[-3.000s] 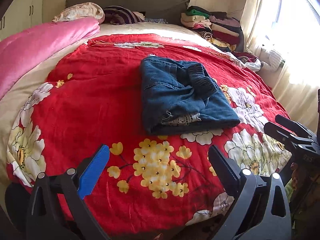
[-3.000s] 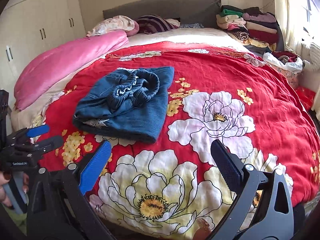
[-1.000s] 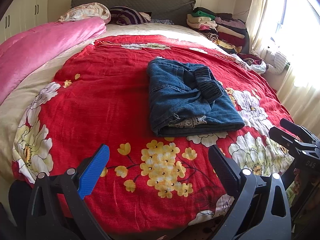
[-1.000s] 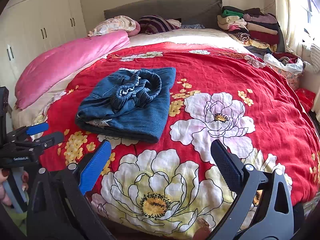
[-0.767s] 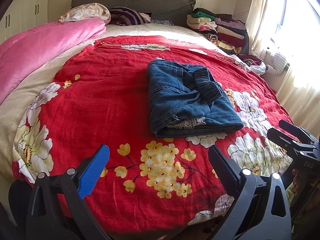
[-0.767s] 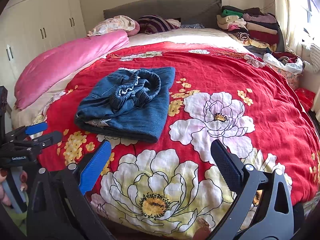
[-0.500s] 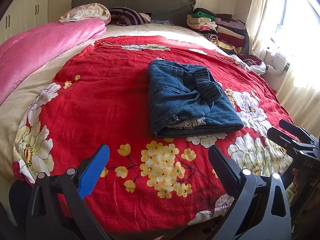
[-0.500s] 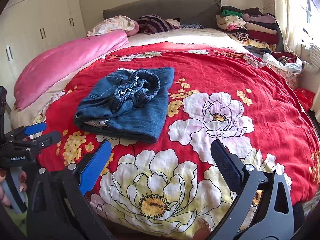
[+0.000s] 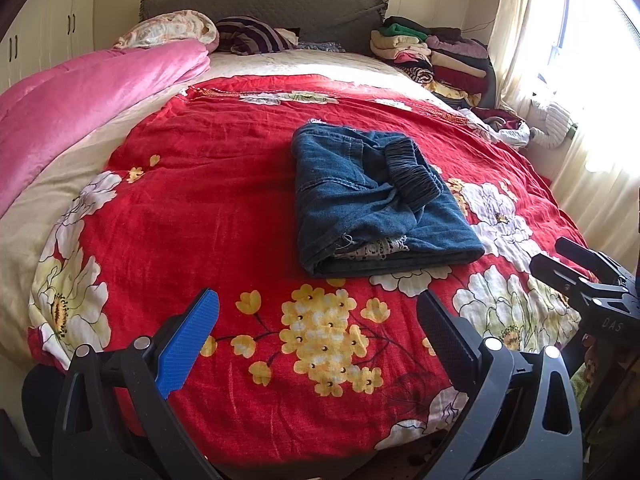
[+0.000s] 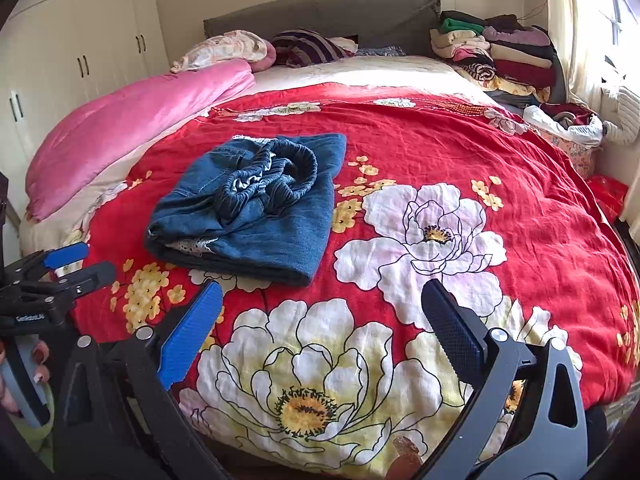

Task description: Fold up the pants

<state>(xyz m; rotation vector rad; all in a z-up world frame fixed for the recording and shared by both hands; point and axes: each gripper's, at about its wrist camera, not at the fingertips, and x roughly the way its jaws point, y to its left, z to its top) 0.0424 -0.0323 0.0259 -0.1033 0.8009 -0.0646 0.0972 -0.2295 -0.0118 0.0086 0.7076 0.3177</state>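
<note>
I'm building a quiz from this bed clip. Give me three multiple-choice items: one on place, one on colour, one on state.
1. Where do the folded pants lie?
A. on the red floral bedspread
B. on the pink quilt
C. on the clothes stack

2. What colour are the pants?
A. black
B. blue denim
C. green

3. How are the left gripper and right gripper?
A. both shut on cloth
B. one holding the pants
C. both open, empty

Answers:
1 A, red cloth surrounds them.
2 B, denim with pale stitching.
3 C, fingers stand apart with only bedspread between.

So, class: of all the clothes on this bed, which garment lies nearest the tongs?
The folded blue pants, alone on the red flowered blanket; the other clothes are stacked by the headboard.
</note>
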